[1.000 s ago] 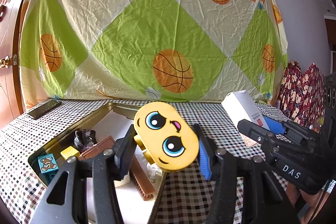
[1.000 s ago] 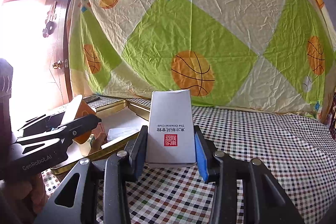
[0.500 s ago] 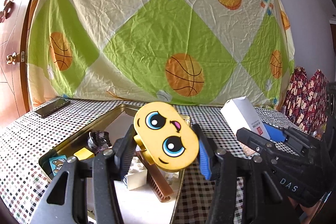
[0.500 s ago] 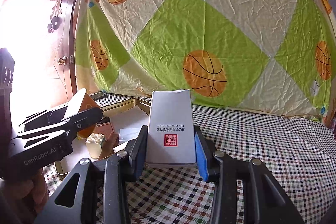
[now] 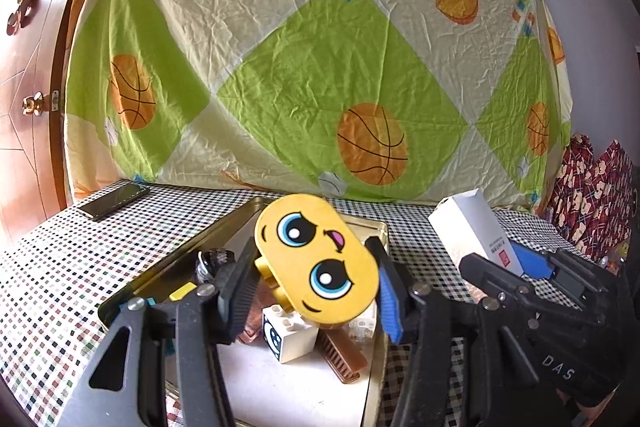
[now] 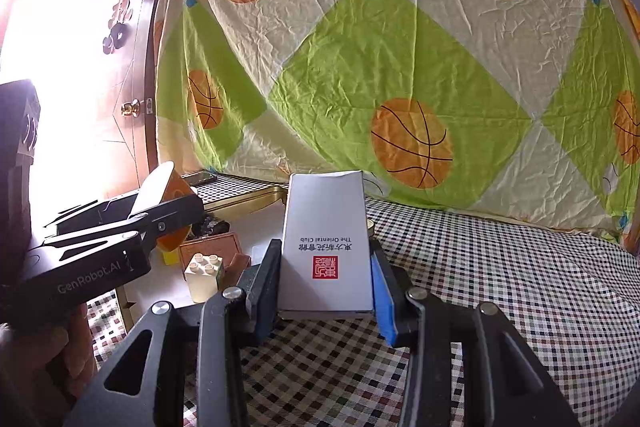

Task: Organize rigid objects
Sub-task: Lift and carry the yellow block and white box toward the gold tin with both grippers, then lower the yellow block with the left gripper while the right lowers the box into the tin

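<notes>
My left gripper (image 5: 312, 291) is shut on a yellow toy block with a cartoon face (image 5: 316, 259) and holds it above the right part of a gold tray (image 5: 168, 275). The right wrist view shows this gripper (image 6: 168, 203) at the left, over the tray's rim (image 6: 244, 201). My right gripper (image 6: 324, 283) is shut on a white upright box with a red seal (image 6: 326, 243), above the checked cloth just right of the tray. In the left wrist view that gripper (image 5: 496, 259) and its box (image 5: 472, 231) are at the right.
The tray holds a white face block (image 5: 288, 337), brown bricks (image 5: 344, 355), a small yellow block (image 5: 182, 293) and a dark object (image 5: 212, 261). A phone (image 5: 114, 201) lies at the far left of the checked table. A patterned sheet hangs behind; a wooden door stands left.
Both grippers have shifted left toward the tray, so the tray and its blocks sit nearer and more central in both views. Both grips are unchanged.
</notes>
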A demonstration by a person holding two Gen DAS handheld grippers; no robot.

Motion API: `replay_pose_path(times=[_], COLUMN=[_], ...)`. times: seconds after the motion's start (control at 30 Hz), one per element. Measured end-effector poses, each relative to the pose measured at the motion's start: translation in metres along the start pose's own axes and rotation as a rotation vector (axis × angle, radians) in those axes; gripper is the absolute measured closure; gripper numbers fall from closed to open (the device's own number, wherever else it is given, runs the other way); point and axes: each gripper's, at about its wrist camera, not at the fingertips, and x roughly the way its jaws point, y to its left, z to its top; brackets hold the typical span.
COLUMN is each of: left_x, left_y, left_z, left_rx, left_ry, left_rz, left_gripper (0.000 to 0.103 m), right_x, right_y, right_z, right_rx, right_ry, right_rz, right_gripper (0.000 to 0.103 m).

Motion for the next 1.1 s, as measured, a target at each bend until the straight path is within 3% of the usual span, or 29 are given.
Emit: replay_pose_path(times=[0.63, 0.8, 1.1], left_x=[-0.006, 0.001, 0.019], left_y=[0.044, 0.061, 0.065], left_z=[0.006, 0.007, 0.007], left_rx=[-0.027, -0.027, 0.014], left_ry=[0.006, 0.046, 0.134], left_rz=[0.052, 0.09, 0.116], left_gripper=[0.051, 0.051, 0.051], right_x=[0.017, 0.026, 0.071], right_y=[0.04, 0.046, 0.048], right_z=[0.007, 0.016, 0.033], right_rx=[-0.062, -0.061, -0.016], right_ry=[0.016, 0.032, 0.143], right_rz=[0.051, 0.067, 0.081], right_gripper=[0.059, 0.059, 0.059])
